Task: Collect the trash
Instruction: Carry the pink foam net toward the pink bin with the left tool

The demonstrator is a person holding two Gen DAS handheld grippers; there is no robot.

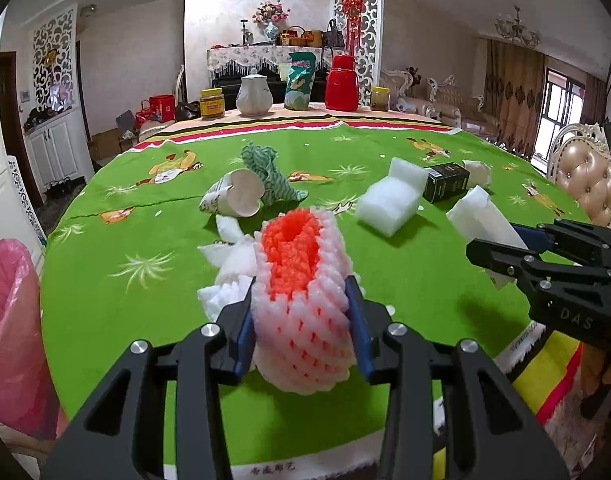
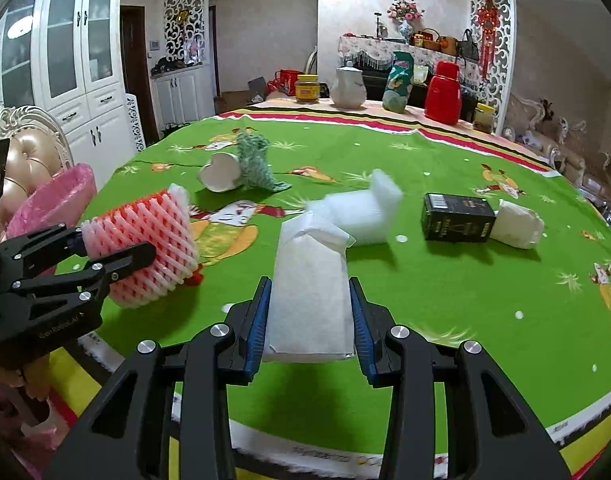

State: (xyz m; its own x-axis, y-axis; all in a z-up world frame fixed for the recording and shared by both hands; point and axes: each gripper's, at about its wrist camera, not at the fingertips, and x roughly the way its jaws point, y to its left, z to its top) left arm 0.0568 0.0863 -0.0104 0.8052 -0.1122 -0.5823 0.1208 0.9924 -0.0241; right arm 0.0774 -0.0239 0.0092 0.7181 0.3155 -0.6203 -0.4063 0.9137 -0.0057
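Left gripper (image 1: 301, 320) clamping the foam fruit net (image 1: 301, 280), long axis running away along the fingers; right gripper (image 2: 309, 316) pinching the white paper packet (image 2: 309, 280) the same way (both held clear above the green tablecloth (image 1: 145, 280)); pink-lined trash bin (image 1: 9, 320) waiting at the near left table edge, closer to the left gripper, probably first to drop.

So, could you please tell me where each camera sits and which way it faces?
Left wrist: on the left gripper, looking across the green table over its foam fruit net; the right gripper shows at right.
Right wrist: on the right gripper, holding a white packet; the left gripper shows at left.
Shared: paper cup, black box.
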